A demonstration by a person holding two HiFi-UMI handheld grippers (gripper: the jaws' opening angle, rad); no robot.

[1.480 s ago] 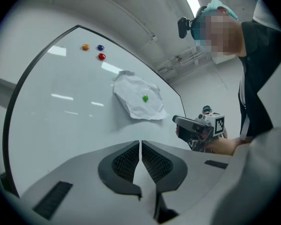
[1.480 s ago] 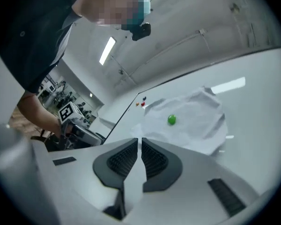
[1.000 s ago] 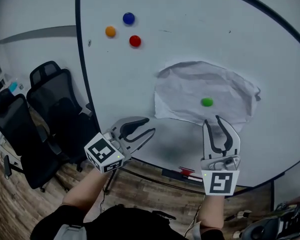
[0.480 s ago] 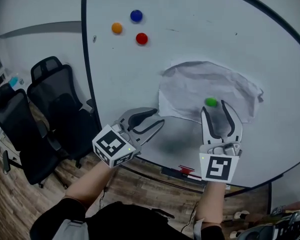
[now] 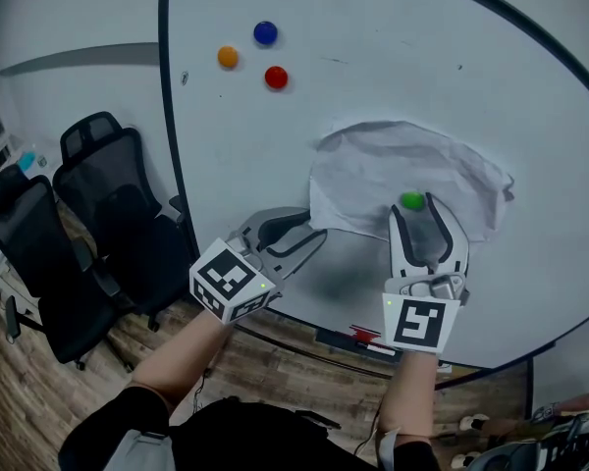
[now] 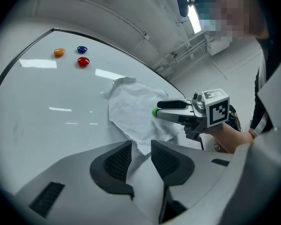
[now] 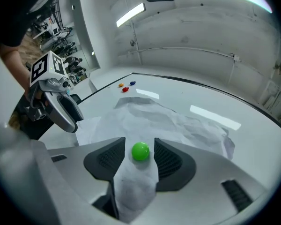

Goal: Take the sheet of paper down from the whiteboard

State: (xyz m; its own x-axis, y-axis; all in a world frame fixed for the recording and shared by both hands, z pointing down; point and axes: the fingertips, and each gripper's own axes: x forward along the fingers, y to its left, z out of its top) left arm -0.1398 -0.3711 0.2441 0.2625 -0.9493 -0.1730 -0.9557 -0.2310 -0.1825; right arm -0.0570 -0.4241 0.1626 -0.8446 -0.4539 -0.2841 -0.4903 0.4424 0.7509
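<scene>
While the right gripper [image 5: 416,212] stands with its jaws spread, the green magnet [image 5: 411,201] sits between its pads with a sliver of gap on either side, so nothing is clamped. Its marker cube faces the head camera, and the bare forearm [image 5: 407,400] below the green magnet rises almost straight towards it.

Down-left of the green magnet, the left gripper [image 5: 314,224] also has its jaws parted and holds nothing. The lower left corner of the sheet of paper [image 5: 373,165] shows in the gap between them, and whether a pad touches it cannot be told. This gripper leans over towards the green magnet, its forearm [image 5: 177,361] coming up at a slant.

All of this happens against a whiteboard [image 5: 275,145] with a dark frame, glossy and mostly bare. Well up-left of the green magnet sit a blue magnet [image 5: 265,33], an orange magnet [image 5: 228,57] and a red magnet [image 5: 276,78], close together. Far left of the green magnet, past the frame, two black office chairs [image 5: 103,180] stand on a wooden floor [image 5: 20,400].

White and heavily crumpled, the sheet of paper spreads around the green magnet, which pins it to the board near its lower middle. Its outline is ragged, creases run across it, and its upper edge bulges off the board.
</scene>
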